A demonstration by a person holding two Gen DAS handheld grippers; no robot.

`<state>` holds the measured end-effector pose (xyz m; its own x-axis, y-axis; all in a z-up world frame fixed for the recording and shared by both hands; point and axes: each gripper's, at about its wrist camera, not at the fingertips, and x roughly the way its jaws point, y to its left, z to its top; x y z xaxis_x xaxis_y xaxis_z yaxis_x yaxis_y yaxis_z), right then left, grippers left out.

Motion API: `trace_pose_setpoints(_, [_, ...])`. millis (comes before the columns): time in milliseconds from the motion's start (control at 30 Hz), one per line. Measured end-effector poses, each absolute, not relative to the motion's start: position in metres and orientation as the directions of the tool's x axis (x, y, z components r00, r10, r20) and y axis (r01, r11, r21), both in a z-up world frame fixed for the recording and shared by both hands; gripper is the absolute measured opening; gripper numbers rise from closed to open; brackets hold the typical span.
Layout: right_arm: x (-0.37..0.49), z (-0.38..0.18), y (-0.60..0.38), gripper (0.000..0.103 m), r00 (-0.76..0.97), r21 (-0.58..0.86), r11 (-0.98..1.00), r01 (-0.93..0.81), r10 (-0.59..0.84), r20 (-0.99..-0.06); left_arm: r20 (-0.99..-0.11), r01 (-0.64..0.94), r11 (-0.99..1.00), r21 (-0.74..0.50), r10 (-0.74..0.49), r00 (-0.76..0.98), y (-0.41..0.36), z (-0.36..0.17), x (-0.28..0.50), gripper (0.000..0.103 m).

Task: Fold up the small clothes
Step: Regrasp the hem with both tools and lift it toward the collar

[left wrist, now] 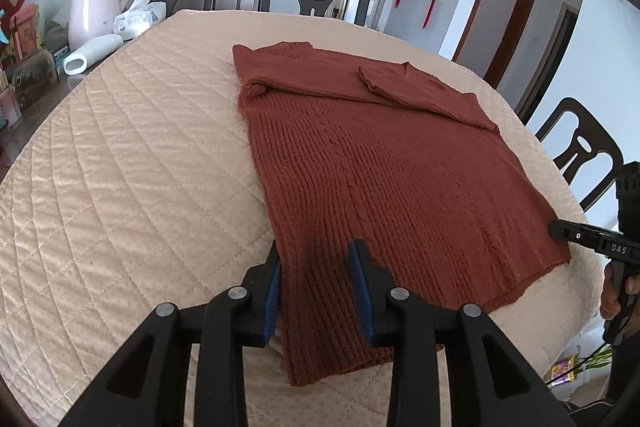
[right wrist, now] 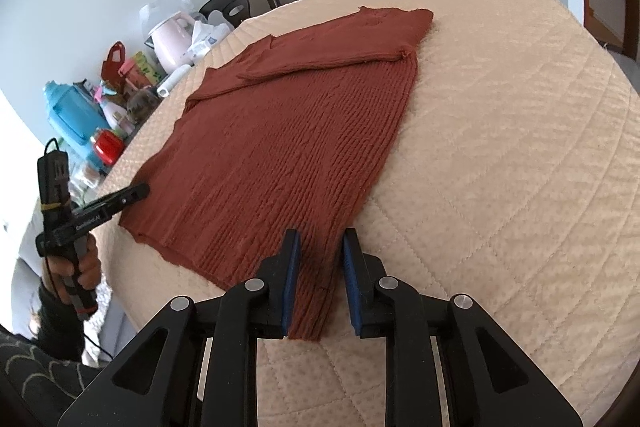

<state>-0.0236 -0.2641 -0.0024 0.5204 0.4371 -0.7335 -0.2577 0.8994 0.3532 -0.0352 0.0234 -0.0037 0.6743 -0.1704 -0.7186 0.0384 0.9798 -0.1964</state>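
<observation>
Rust knit sweater [left wrist: 380, 163] lying flat across centre of quilted beige surface [left wrist: 120, 167], sleeves folded over at far end. Left gripper [left wrist: 316, 267] jaws gaping, straddling hem corner at lower centre. Right gripper [right wrist: 318, 255] jaws likewise parted, straddling opposite hem corner.

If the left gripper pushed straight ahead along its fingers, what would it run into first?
The left gripper is open, already straddling the rust sweater's near left corner. Going on, it would likely meet more knit body, then the folded sleeve; depth is unclear.
</observation>
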Motion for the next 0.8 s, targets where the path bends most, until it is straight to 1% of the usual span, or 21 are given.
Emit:
trace_pose_setpoints(100, [-0.025,-0.001,-0.260,0.022,0.525,0.327,0.908,-0.260,0.417,-0.742,-0.718,0.037,0.982,-0.184,-0.160,0.677,0.022,-0.004,-0.036,0.034])
trace_pose_setpoints(133, [-0.025,-0.001,-0.259,0.021,0.526,0.319,0.911,-0.260,0.411,-0.744,-0.718,0.038,0.983,-0.180,-0.158,0.677,0.021,-0.004,-0.036,0.032])
trace_pose_setpoints(167, [-0.025,-0.001,-0.258,0.018,0.527,0.313,0.913,-0.261,0.406,-0.747,-0.719,0.038,0.984,-0.175,-0.154,0.678,0.021,-0.004,-0.037,0.029])
trace_pose_setpoints(233, [-0.026,-0.001,-0.258,0.008,0.523,0.309,0.915,-0.261,0.403,-0.751,-0.719,0.047,0.980,-0.191,-0.172,0.674,0.021,-0.004,-0.038,0.013])
trace_pose_setpoints(267, [-0.026,-0.002,-0.258,0.008,0.520,0.316,0.913,-0.259,0.408,-0.751,-0.716,0.055,0.975,-0.214,-0.195,0.671,0.023,-0.003,-0.039,0.012])
trace_pose_setpoints(333, [-0.026,-0.001,-0.260,0.008,0.521,0.331,0.908,-0.258,0.419,-0.744,-0.712,0.056,0.974,-0.219,-0.199,0.674,0.023,-0.002,-0.040,0.009])
trace_pose_setpoints(433, [-0.026,0.003,-0.265,0.008,0.522,0.383,0.886,-0.261,0.464,-0.716,-0.686,0.076,0.952,-0.295,-0.266,0.678,0.030,0.005,-0.042,0.009])
trace_pose_setpoints(567, [-0.020,0.019,-0.269,0.008,0.535,0.447,0.845,-0.293,0.533,-0.656,-0.600,0.121,0.913,-0.389,-0.350,0.719,0.043,0.029,-0.040,0.008])
trace_pose_setpoints(700, [-0.002,0.042,-0.272,0.008,0.562,0.489,0.808,-0.330,0.584,-0.586,-0.546,0.155,0.906,-0.395,-0.367,0.753,0.047,0.053,-0.025,0.008])
trace_pose_setpoints(800, [0.016,0.055,-0.274,0.008,0.584,0.503,0.797,-0.335,0.595,-0.552,-0.536,0.156,0.913,-0.378,-0.353,0.767,0.048,0.066,-0.003,0.008])
